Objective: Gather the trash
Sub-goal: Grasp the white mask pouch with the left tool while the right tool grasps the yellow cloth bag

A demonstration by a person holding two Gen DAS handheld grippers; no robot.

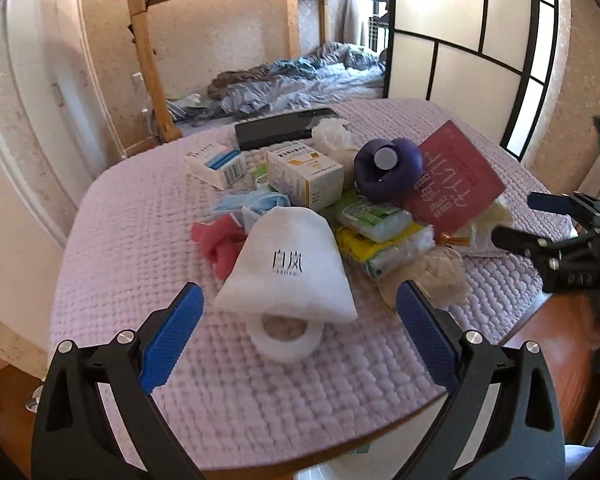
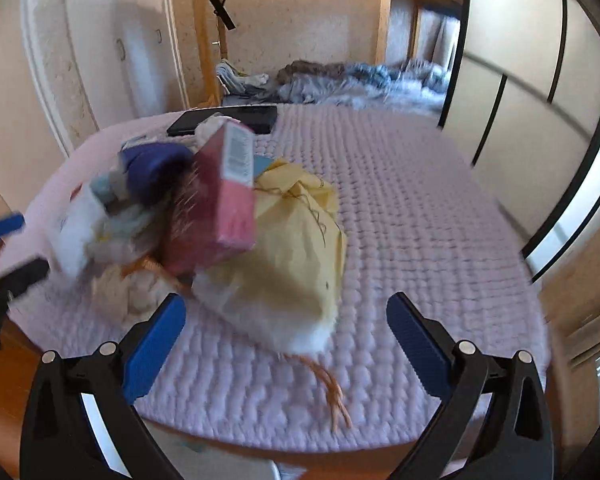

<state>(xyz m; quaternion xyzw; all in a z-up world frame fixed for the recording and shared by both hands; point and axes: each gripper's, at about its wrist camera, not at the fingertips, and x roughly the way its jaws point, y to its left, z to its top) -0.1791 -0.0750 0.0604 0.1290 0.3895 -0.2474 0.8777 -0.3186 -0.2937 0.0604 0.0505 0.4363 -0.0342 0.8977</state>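
Note:
A heap of litter lies on the pink quilted table. It holds a white printed pouch over a white ring, a crumpled red scrap, a blue face mask, two medicine boxes, tissue packs and a purple object. My left gripper is open in front of the pouch, its pads touching nothing. My right gripper is open before a yellow cloth bag and a pink box. It shows at the right edge in the left wrist view.
A black phone lies at the table's far side beside crumpled white tissue. Behind the table are a wooden bunk post and blue bedding. A dark-framed sliding screen stands to the right. Bare quilt spreads right of the yellow bag.

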